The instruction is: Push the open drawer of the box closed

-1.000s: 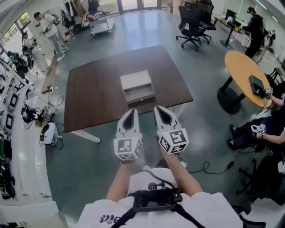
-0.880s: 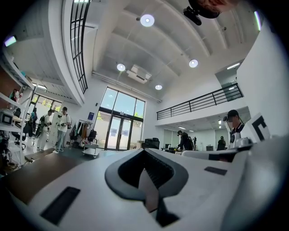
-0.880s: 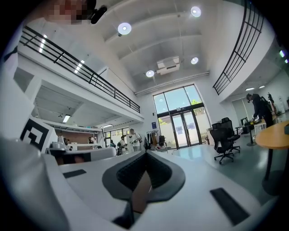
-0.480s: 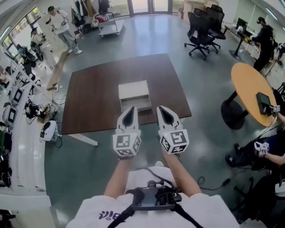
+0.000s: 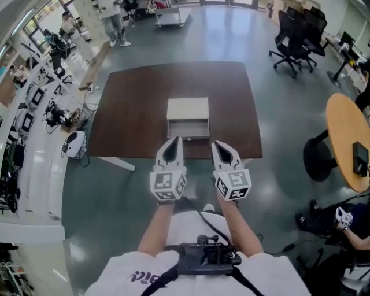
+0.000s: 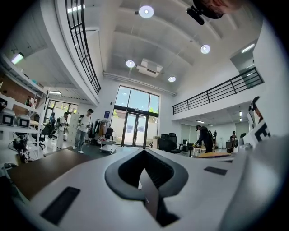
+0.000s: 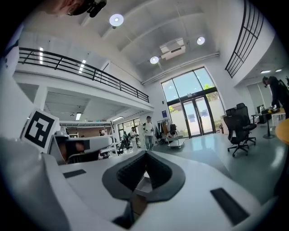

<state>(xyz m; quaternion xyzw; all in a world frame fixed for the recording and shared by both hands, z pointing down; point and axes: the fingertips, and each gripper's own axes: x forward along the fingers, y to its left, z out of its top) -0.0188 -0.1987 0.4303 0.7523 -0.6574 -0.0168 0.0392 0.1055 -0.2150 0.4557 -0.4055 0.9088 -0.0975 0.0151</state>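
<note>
Your left claw (image 5: 174, 143) and right claw (image 5: 219, 147) are both pressed together with nothing in them, side by side over the near edge of the worktop (image 5: 132, 107). The box (image 5: 188, 108) sits mid-worktop, its drawer (image 5: 188, 129) open toward you, just past the claw tips.

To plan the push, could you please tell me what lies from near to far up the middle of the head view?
Black chest device → left gripper and right gripper, side by side → open drawer → box → far part of the table → cart.
</note>
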